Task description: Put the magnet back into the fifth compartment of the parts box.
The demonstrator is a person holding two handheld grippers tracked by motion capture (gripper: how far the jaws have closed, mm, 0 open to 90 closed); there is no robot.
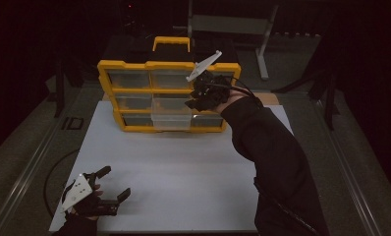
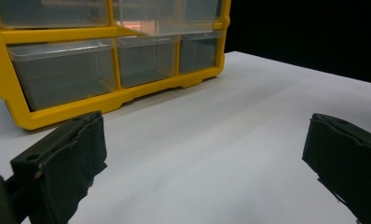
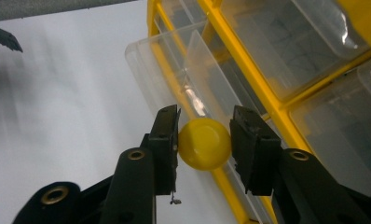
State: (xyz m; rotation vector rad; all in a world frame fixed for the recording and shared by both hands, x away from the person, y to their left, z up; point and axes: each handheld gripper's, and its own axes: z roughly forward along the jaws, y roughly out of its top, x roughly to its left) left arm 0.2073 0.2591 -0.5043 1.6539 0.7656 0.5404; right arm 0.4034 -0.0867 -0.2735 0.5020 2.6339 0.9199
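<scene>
Item 1, nearest me at 7 o'clock on the white table (image 1: pixel 183 167): my left gripper (image 1: pixel 116 183), jaws spread wide apart, nothing between them, resting low over the bare surface.

Item 2, at 1 o'clock: my right gripper (image 3: pixel 204 140), jaws clamped on a yellow ball (image 3: pixel 205 143), held just above a pulled-out clear drawer (image 3: pixel 188 70).

Item 3, at 12 o'clock, far edge: yellow drawer cabinet (image 1: pixel 166 96) with clear drawers; its middle drawer (image 1: pixel 171 118) stands out toward me.

Organizer (image 2: pixel 16 95) frame showing as glossy yellow plastic; drawers (image 2: pixel 62 70) looking clear plastic; tabletop (image 2: pixel 221 140) appearing matt white; ball (image 3: pixel 205 143) reading smooth.
</scene>
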